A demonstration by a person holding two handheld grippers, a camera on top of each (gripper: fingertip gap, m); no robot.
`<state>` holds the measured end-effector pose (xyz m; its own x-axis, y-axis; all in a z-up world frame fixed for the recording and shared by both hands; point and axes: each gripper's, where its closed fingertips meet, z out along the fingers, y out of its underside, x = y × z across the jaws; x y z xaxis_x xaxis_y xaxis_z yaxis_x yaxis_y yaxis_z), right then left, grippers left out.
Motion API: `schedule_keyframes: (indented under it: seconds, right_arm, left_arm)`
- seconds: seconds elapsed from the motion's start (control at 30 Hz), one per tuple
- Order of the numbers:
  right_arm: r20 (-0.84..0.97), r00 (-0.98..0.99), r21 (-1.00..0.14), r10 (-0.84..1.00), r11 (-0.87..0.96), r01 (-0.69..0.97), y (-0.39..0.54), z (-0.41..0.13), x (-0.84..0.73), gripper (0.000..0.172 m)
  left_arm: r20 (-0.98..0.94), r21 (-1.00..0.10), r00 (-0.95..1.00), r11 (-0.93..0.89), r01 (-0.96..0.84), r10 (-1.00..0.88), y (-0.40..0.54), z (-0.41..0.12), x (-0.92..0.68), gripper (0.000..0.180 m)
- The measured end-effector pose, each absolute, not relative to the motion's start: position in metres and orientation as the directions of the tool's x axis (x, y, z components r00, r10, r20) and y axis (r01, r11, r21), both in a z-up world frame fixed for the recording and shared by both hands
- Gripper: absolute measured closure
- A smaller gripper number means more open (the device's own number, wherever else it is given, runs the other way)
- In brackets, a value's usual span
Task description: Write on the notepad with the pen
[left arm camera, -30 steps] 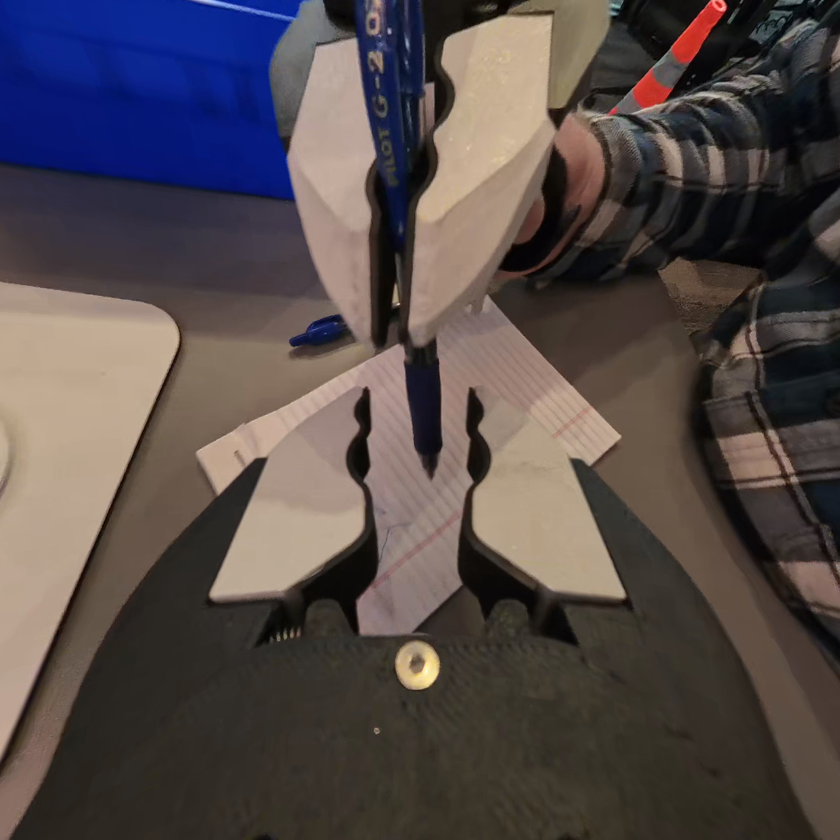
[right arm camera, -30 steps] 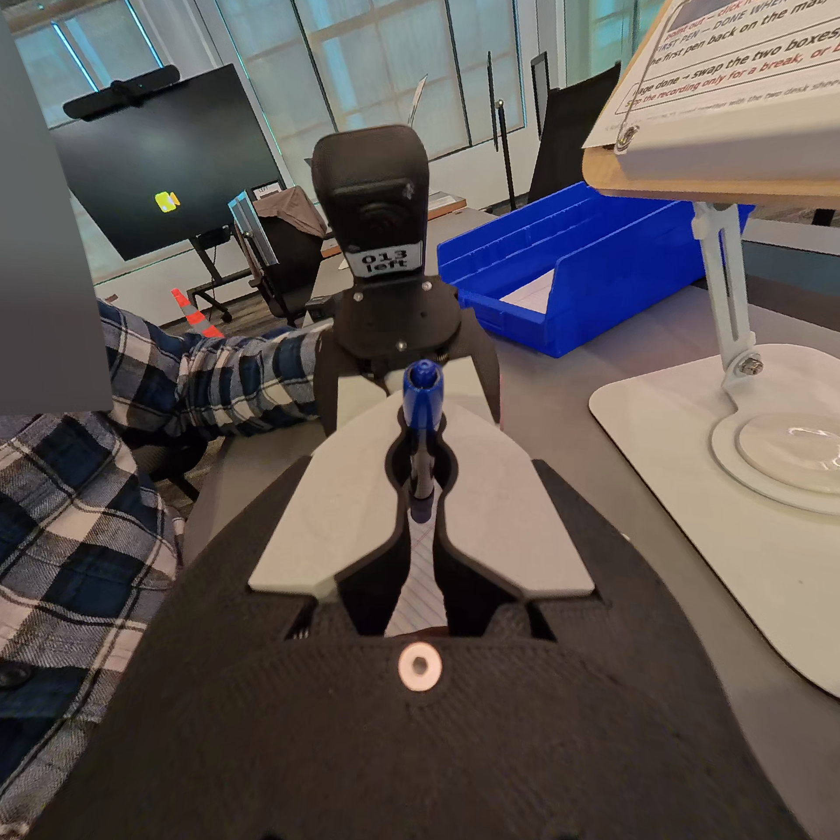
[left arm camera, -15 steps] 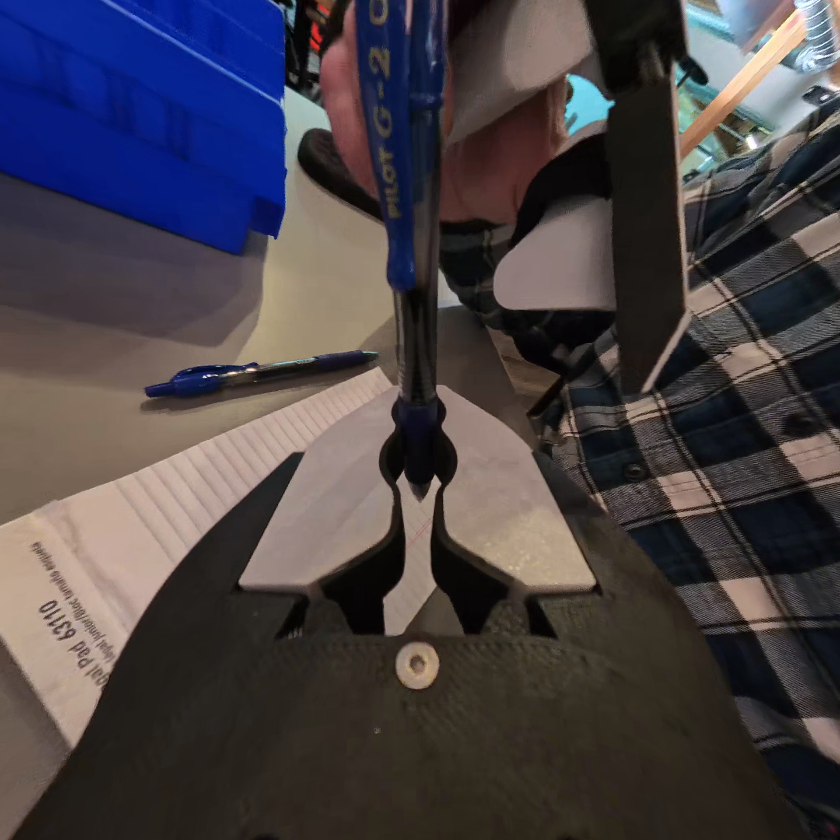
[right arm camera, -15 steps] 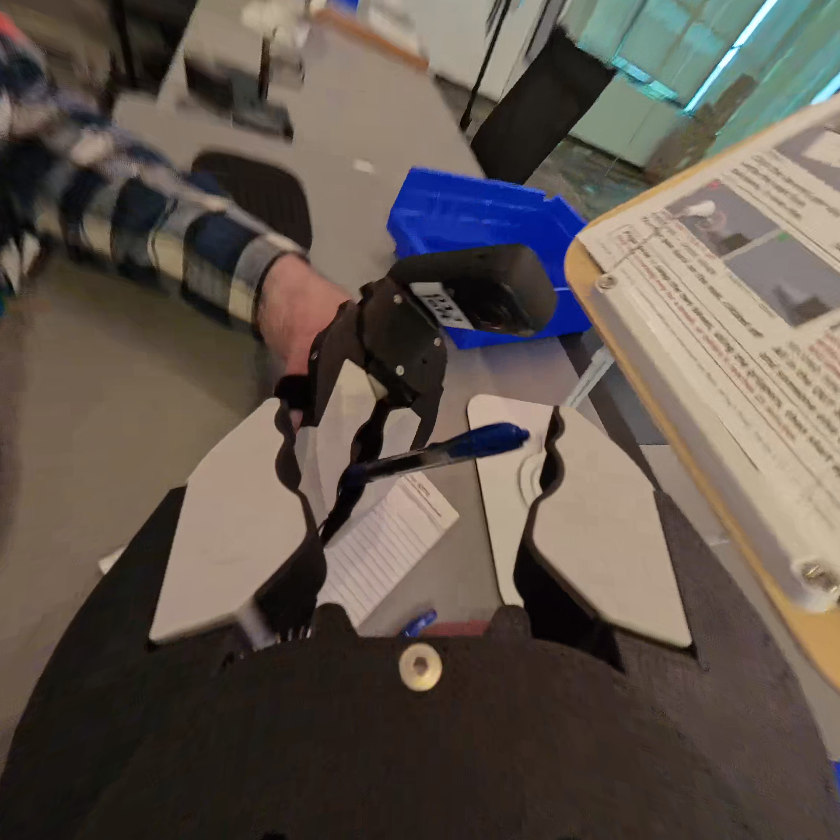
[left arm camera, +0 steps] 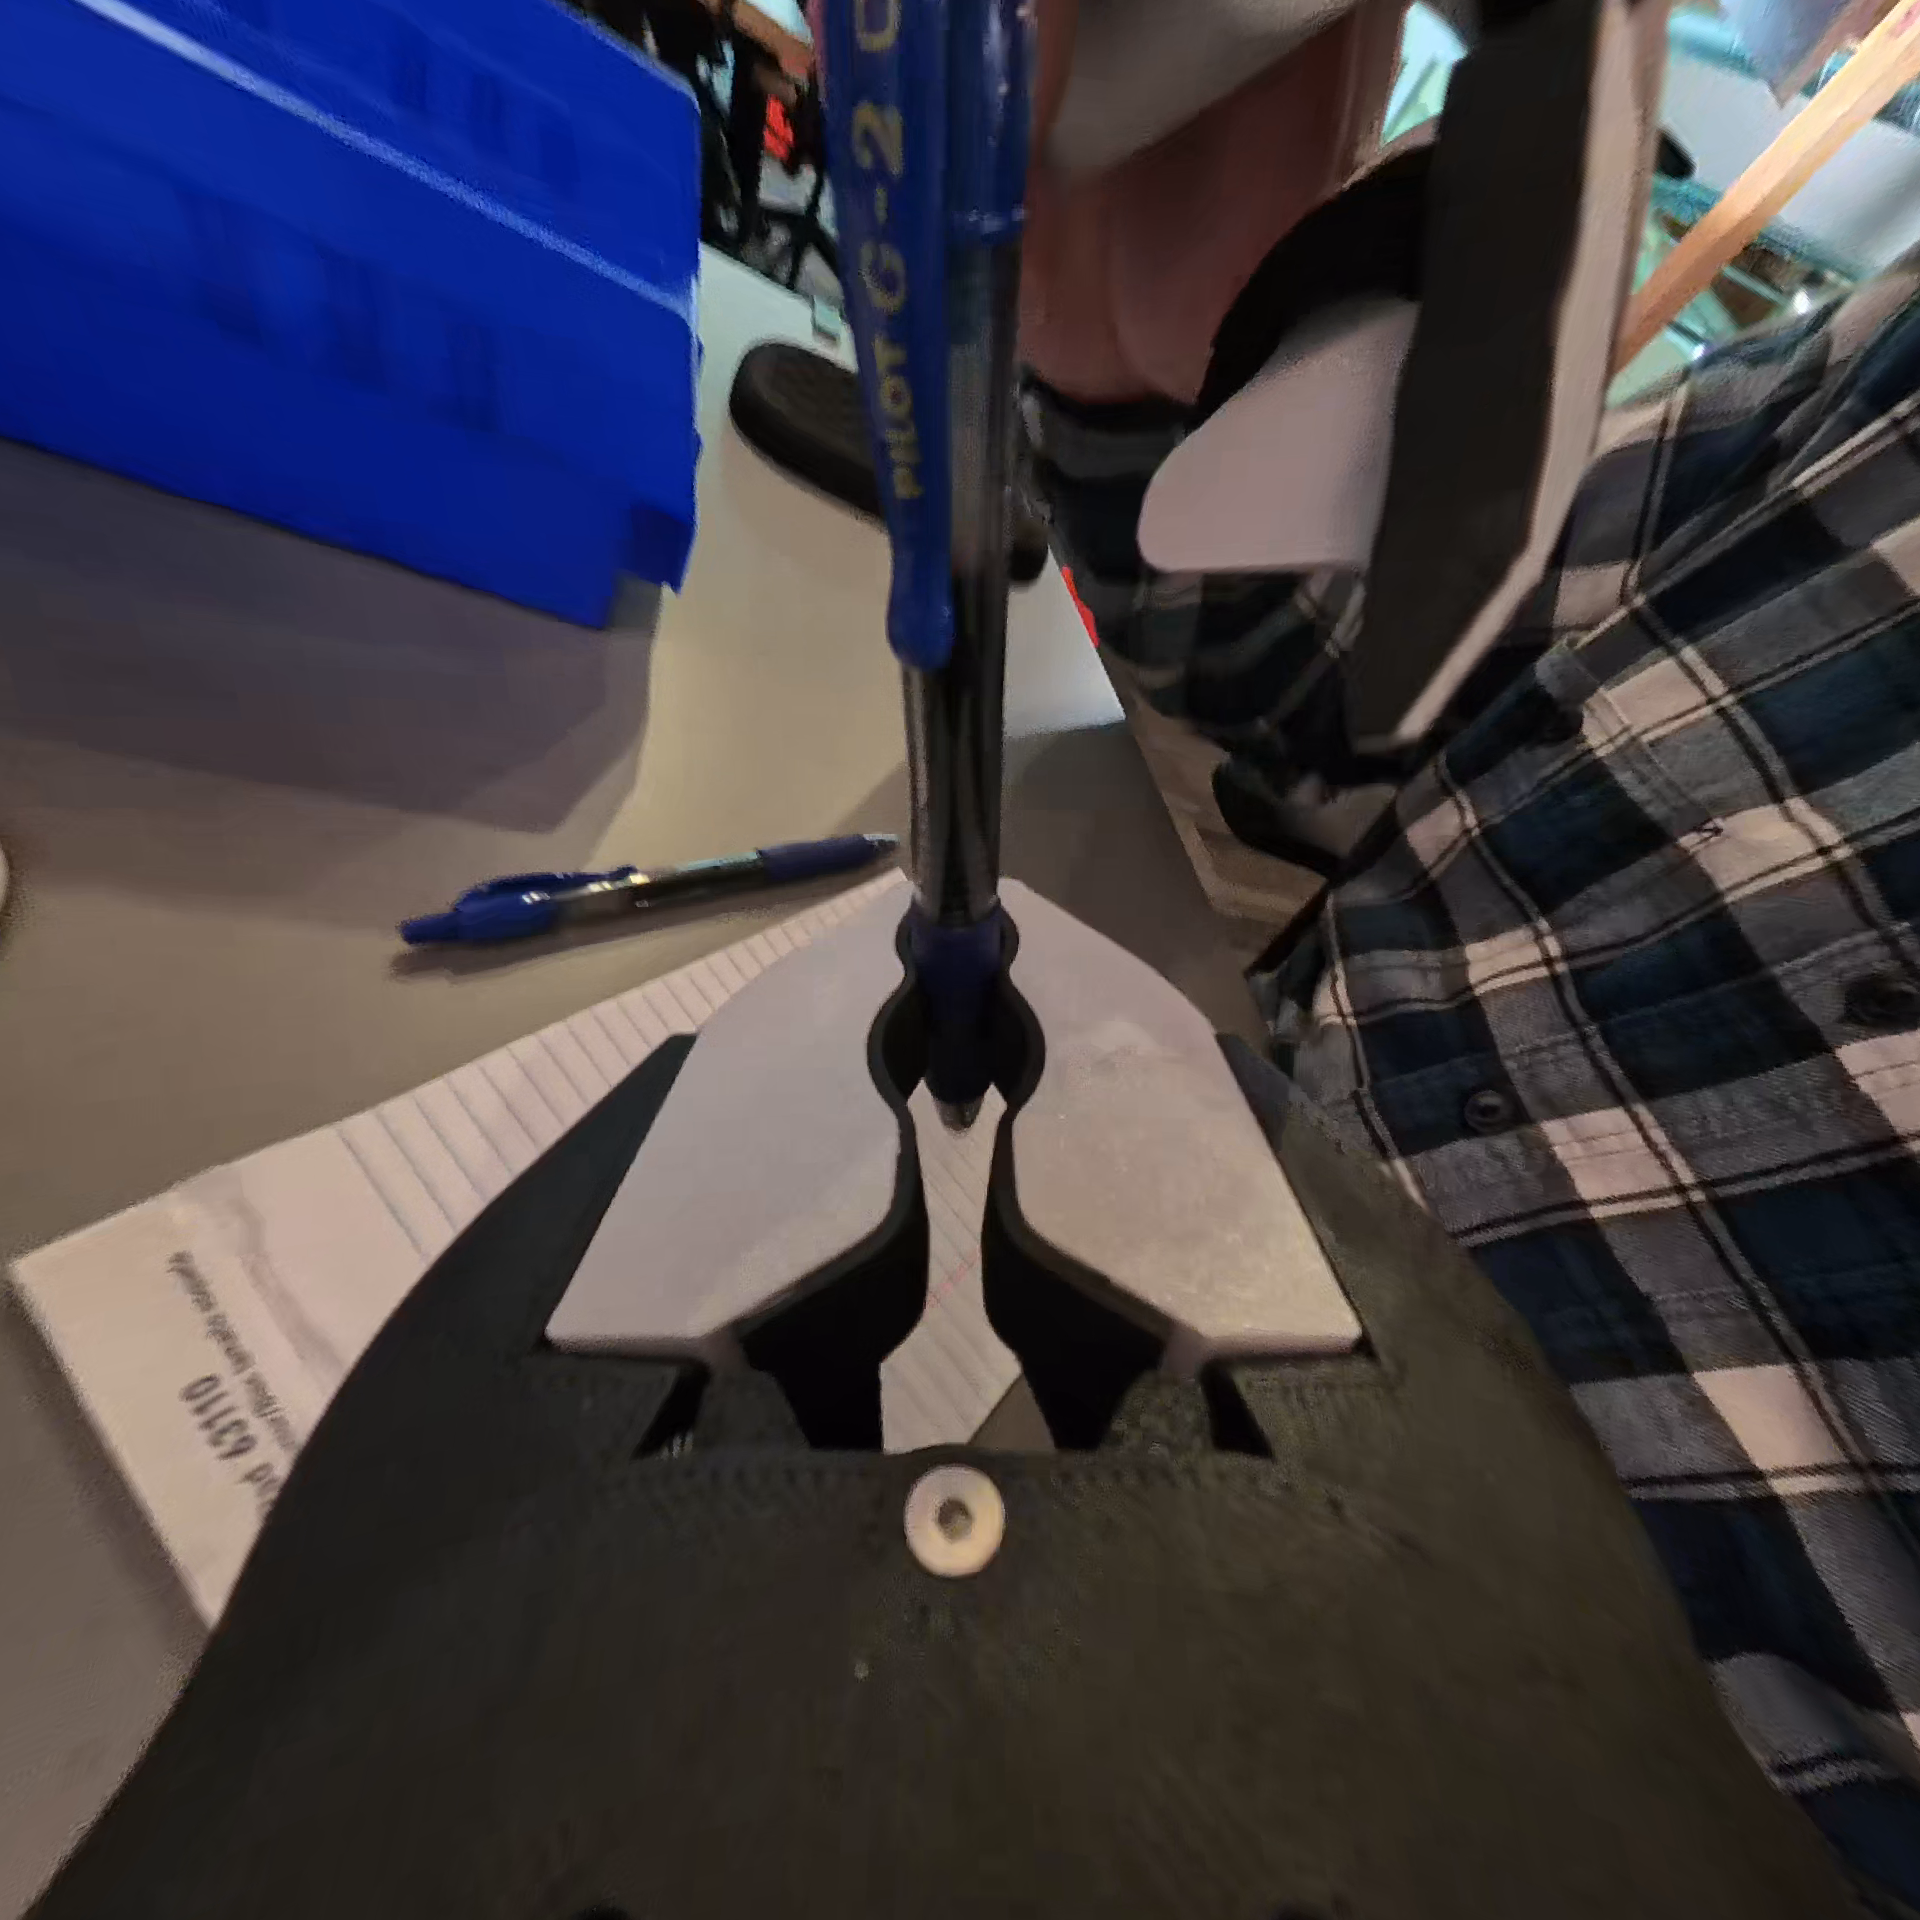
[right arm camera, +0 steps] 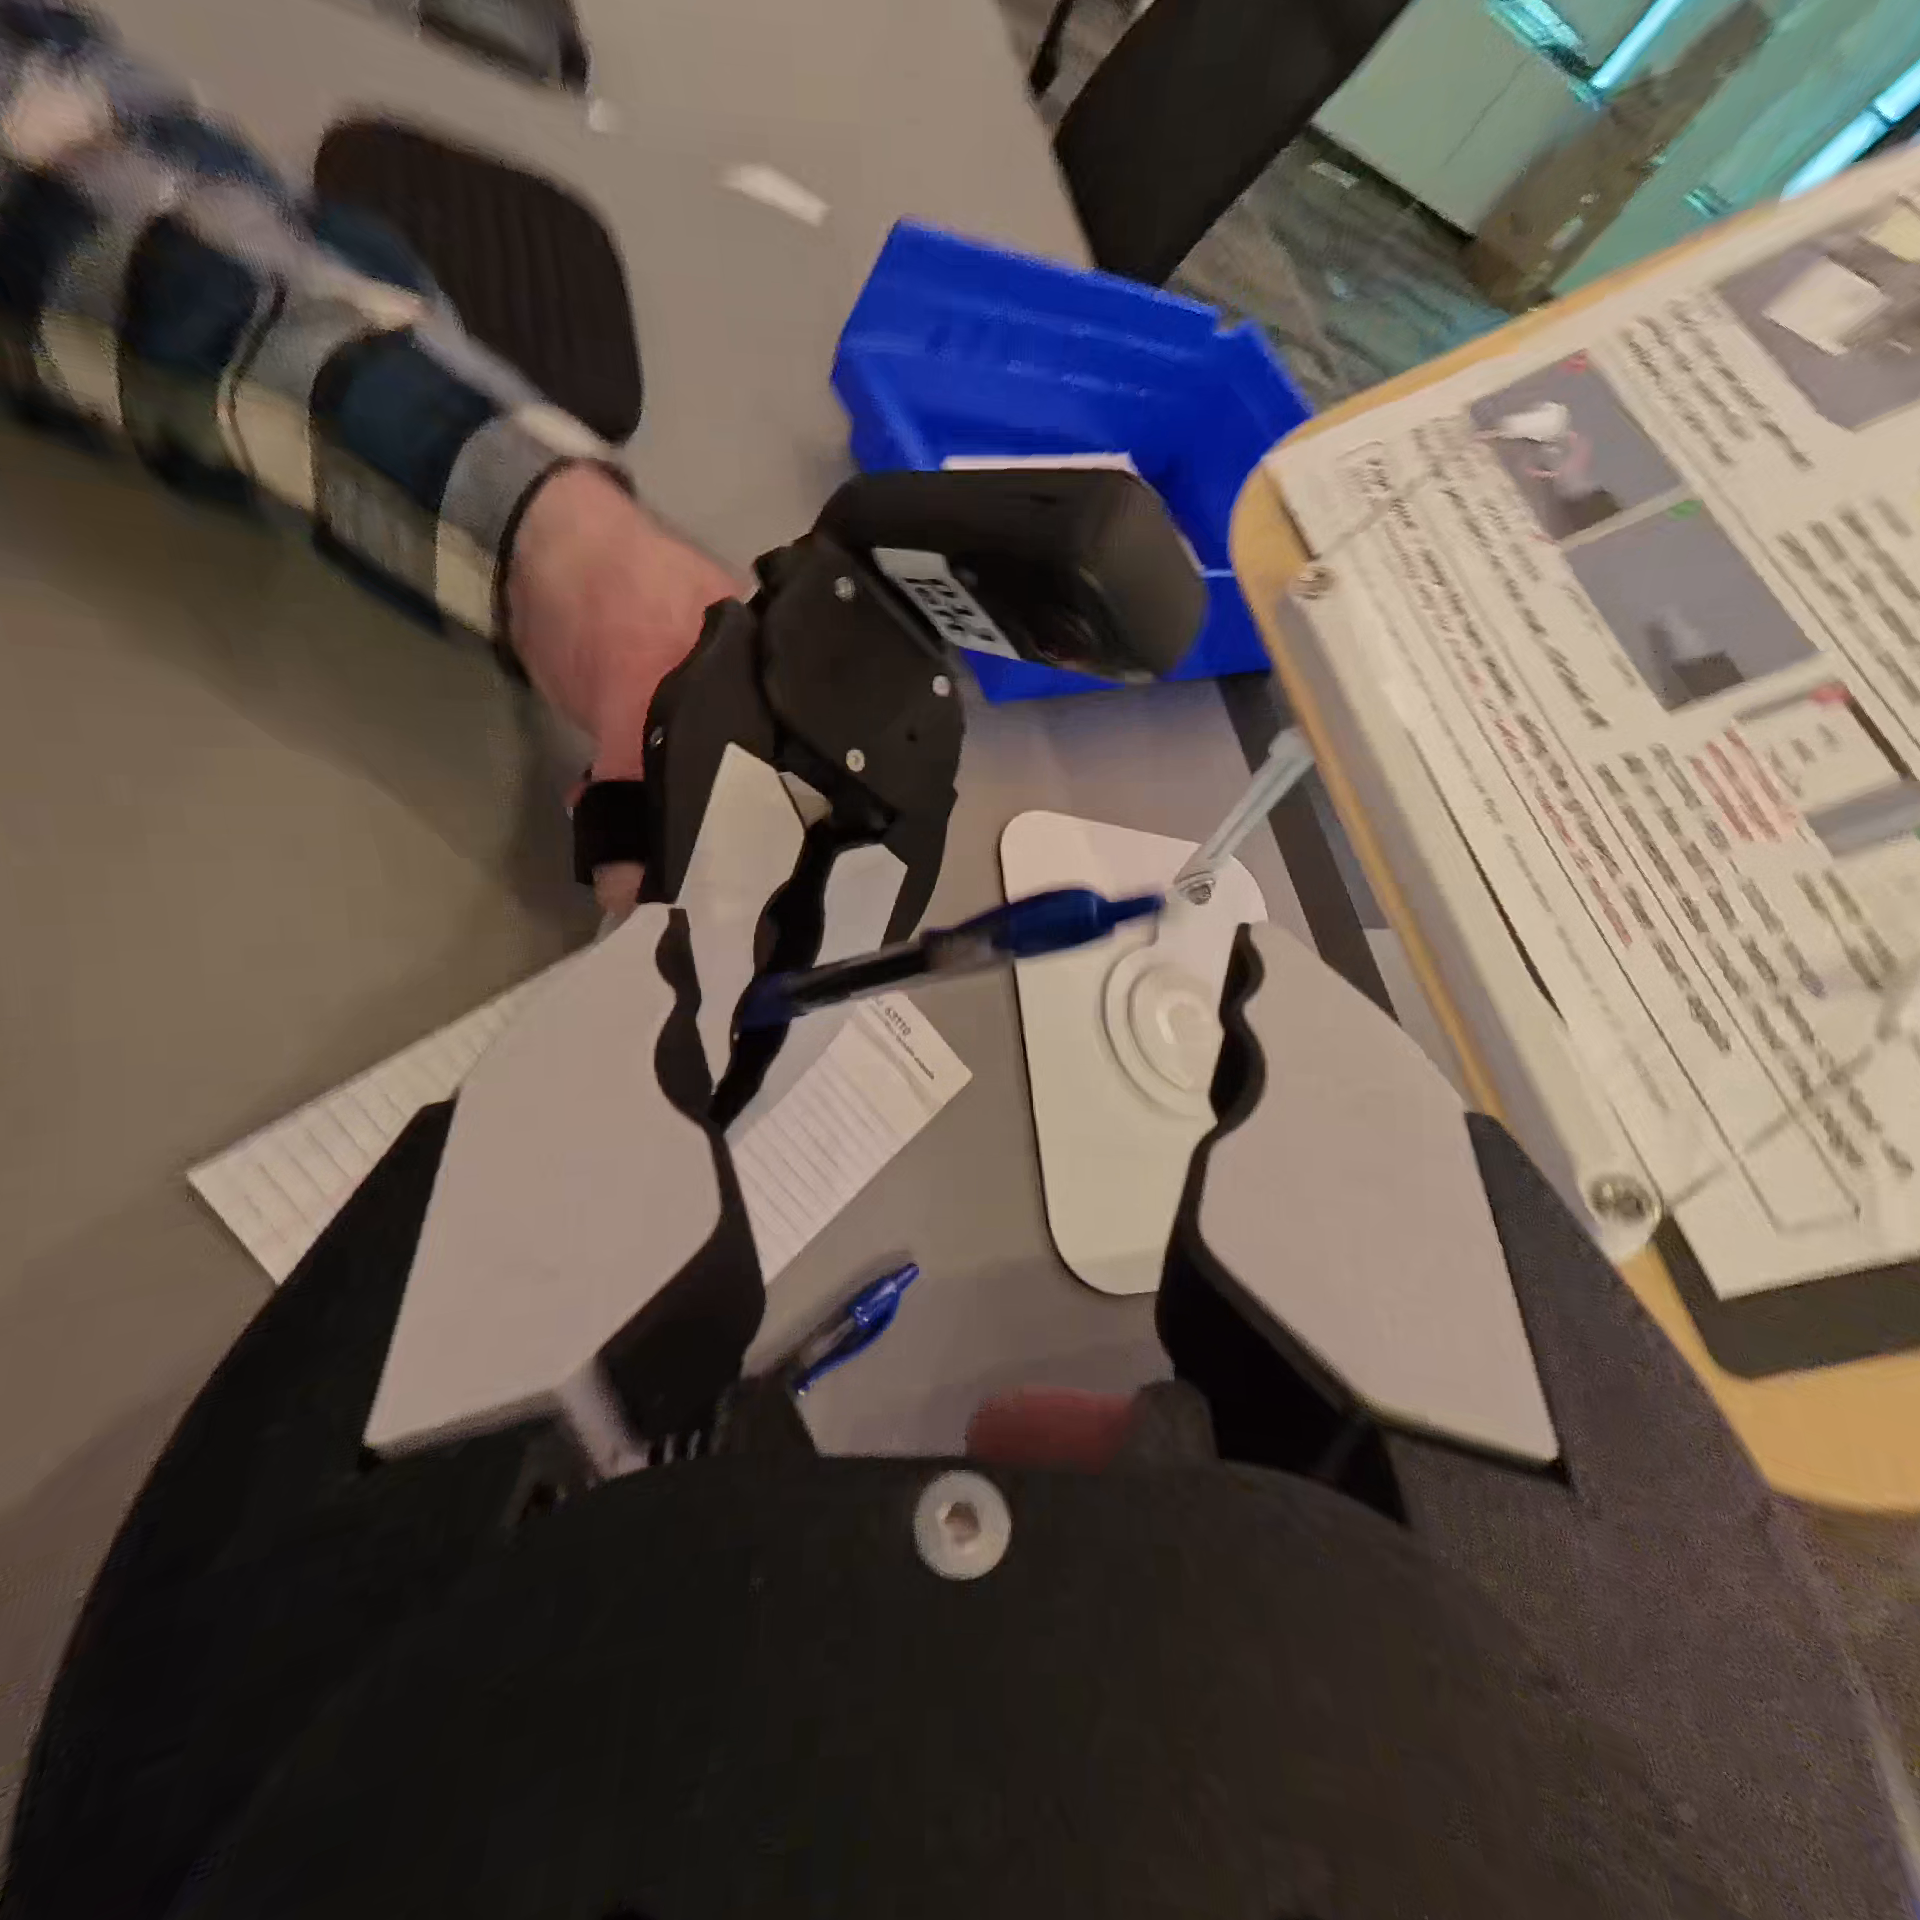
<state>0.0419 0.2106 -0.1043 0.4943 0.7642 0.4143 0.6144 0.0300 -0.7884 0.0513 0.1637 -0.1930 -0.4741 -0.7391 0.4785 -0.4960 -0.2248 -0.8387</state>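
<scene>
Now the blue gel pen (left arm camera: 956, 997) sits pinched by its rubber grip in the left hand-held gripper (left arm camera: 958, 1039), both pads pressed on it, tip pointing down over the lined notepad (left arm camera: 436, 1164). A second ago the right hand-held gripper (right arm camera: 956, 1029) was clamped on this pen; it has since let go and stands with its fingers spread wide, nothing between them. So the handover looks done, and writing can likely begin once the tip is lowered to the paper. A second blue pen (left arm camera: 644, 888) lies on the counter (left arm camera: 208, 831) just beyond the pad, near a blue bin (left arm camera: 332, 291).
</scene>
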Motion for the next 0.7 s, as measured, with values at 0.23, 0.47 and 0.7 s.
schedule_keyframes:
  seconds: [0.23, 0.47, 0.7]
  right_arm:
    - [-0.100, 0.556, -0.957, 0.825, -0.234, 0.174, 0.206, -0.121, 0.034, 0.119]
    - [-0.301, 0.487, -0.937, 0.820, -0.350, 0.011, 0.202, -0.119, 0.027, 0.162]
    - [-0.319, 0.696, -0.760, 0.643, -0.613, 0.218, 0.196, -0.150, 0.092, 0.162]
  left_arm:
    - [0.373, -0.882, -0.444, -0.163, -0.442, -0.814, 0.161, -0.189, 0.060, 0.173]
    - [0.298, -0.905, -0.460, -0.095, -0.414, -0.836, 0.147, -0.185, 0.065, 0.162]
    - [0.137, -0.813, -0.309, 0.071, -0.578, -0.941, 0.207, -0.226, 0.040, 0.137]
